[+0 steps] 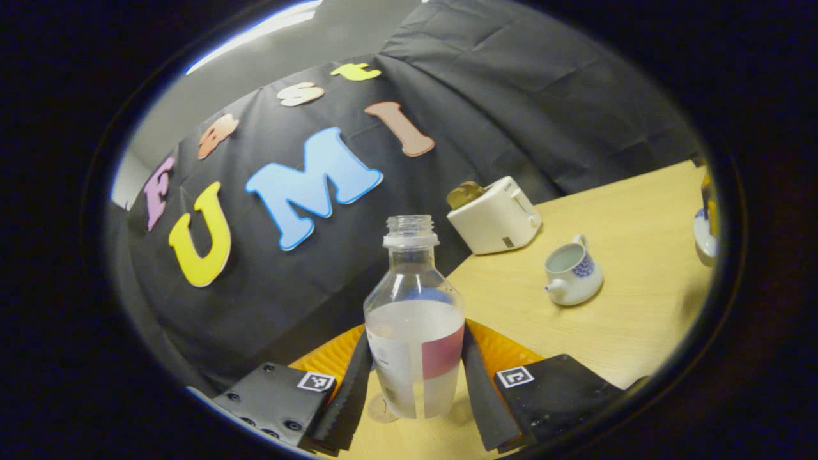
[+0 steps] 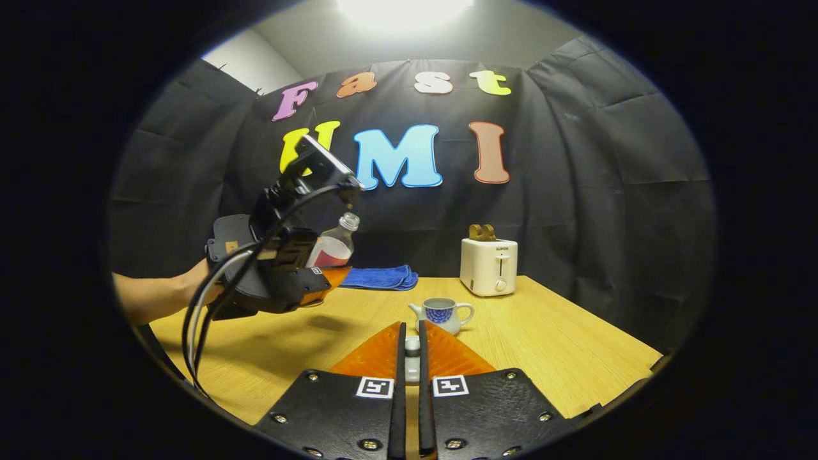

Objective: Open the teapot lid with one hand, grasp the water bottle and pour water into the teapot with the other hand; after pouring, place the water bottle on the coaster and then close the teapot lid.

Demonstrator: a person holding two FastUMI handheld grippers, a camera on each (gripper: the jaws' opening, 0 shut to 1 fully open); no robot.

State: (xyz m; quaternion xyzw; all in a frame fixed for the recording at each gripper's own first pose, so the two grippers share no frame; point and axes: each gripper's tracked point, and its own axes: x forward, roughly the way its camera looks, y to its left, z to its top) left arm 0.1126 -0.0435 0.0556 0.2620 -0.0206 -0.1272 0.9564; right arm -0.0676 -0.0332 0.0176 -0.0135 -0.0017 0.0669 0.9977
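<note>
While left fingers (image 1: 415,390) pinch the water bottle (image 1: 414,332) aloft, right fingers (image 2: 412,364) pinch the lid (image 2: 413,350).

left gripper view: rides left gripper, tilted, raised over table (image 1: 613,332), faces booth wall, bottle (image 1: 415,319) very near | right gripper view: low and level at near table (image 2: 549,345) edge, faces far wall | shared: teapot (image 1: 573,271) (image 2: 442,314), toaster (image 1: 495,217) (image 2: 489,265), bottle (image 2: 333,246), table, wall

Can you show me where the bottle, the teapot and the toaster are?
bottle (image 1: 414,332): left gripper view, its clear body.
teapot (image 2: 442,315): right gripper view, its round belly.
toaster (image 2: 488,268): right gripper view, its front face.
</note>
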